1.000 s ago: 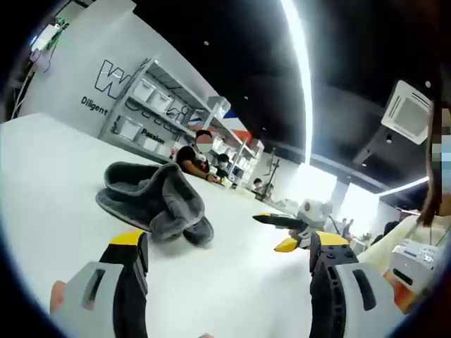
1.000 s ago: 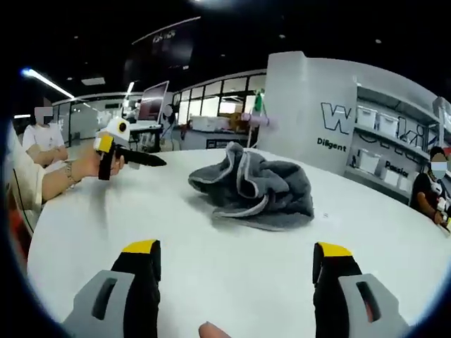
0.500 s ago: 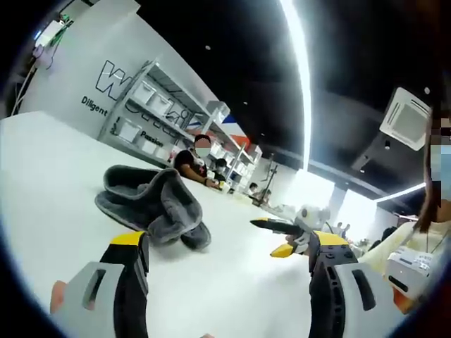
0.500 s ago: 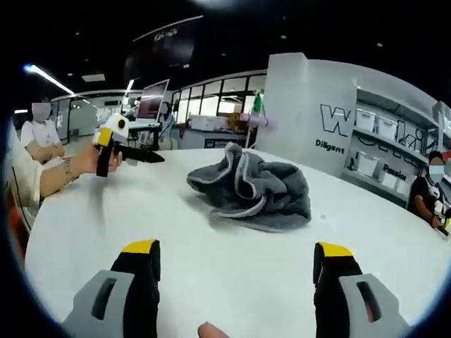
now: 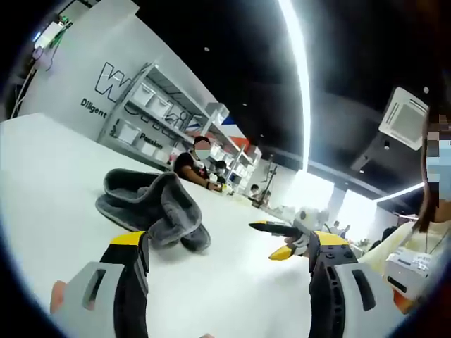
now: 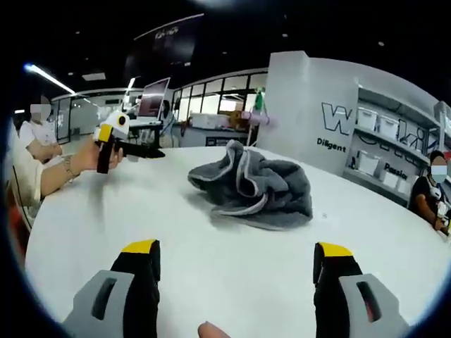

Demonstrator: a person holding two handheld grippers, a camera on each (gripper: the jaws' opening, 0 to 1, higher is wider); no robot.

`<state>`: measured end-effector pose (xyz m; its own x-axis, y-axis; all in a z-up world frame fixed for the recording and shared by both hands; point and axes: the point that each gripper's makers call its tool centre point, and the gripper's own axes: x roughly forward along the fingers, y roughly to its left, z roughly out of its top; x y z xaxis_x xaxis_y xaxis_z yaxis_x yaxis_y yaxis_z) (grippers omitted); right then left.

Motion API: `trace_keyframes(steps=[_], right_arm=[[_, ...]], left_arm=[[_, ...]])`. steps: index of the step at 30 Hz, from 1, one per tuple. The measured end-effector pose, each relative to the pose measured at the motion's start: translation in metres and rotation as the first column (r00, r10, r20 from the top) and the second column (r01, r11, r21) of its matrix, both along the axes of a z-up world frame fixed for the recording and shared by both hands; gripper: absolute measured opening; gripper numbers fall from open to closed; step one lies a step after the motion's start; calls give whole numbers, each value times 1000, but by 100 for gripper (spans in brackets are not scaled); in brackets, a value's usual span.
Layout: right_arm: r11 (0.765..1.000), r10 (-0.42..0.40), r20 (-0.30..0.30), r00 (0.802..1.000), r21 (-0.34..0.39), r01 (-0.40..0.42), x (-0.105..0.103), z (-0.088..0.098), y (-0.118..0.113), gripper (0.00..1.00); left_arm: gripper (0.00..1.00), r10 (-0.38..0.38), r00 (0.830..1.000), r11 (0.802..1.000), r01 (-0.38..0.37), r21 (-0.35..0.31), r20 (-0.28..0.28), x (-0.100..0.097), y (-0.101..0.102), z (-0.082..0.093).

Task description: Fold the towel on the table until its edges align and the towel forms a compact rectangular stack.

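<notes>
A crumpled grey towel [image 5: 153,206] lies in a heap on the white table [image 5: 232,289], ahead and left of my left gripper [image 5: 229,246]. That gripper is open, with nothing between its yellow-tipped jaws. My right gripper [image 5: 276,239] comes in from the right, open and hovering above the table. In the right gripper view the same towel [image 6: 255,186] sits ahead, apart from my open right gripper [image 6: 237,250]. My left gripper [image 6: 149,151] is held in a hand [image 6: 83,159] at the left, off to the towel's side and not touching it.
A person in dark clothes [image 5: 192,160] sits at the far side of the table. Shelves with white bins [image 5: 144,113] stand against a lettered wall behind it. A person in white [image 6: 41,137] sits far left. The table edge [image 6: 42,225] curves near the bottom left.
Both views have shifted slightly. The left gripper has drifted a little in the right gripper view. The towel lies as before and both grippers stay open.
</notes>
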<state>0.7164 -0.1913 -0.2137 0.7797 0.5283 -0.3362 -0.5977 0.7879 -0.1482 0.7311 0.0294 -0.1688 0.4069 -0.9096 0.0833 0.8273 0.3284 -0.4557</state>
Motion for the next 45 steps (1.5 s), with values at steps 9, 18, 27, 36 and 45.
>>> trace_keyframes(steps=[9,18,27,36,45], right_arm=[[1000,0,10,1000,-1,0,-1,3,0,91],[999,0,-3,1000,34,0,1,0,3,91],[999,2,-3,1000,47,-2,0,2,4,90],[997,-5,41,999,75,2,-6,23,6,89],[998,-19,122,992,57,13,-11,50,-3,90]], left_arm=[[92,1,1000,1000,-1,19,-11,1,-1,-7],[92,-14,1000,1000,14,-4,-2,-1,0,0],[92,-10,1000,1000,10,12,-1,1,0,-3],[90,28,999,997,-29,65,17,6,-1,-12],[90,14,999,994,-19,106,52,6,-15,-4]])
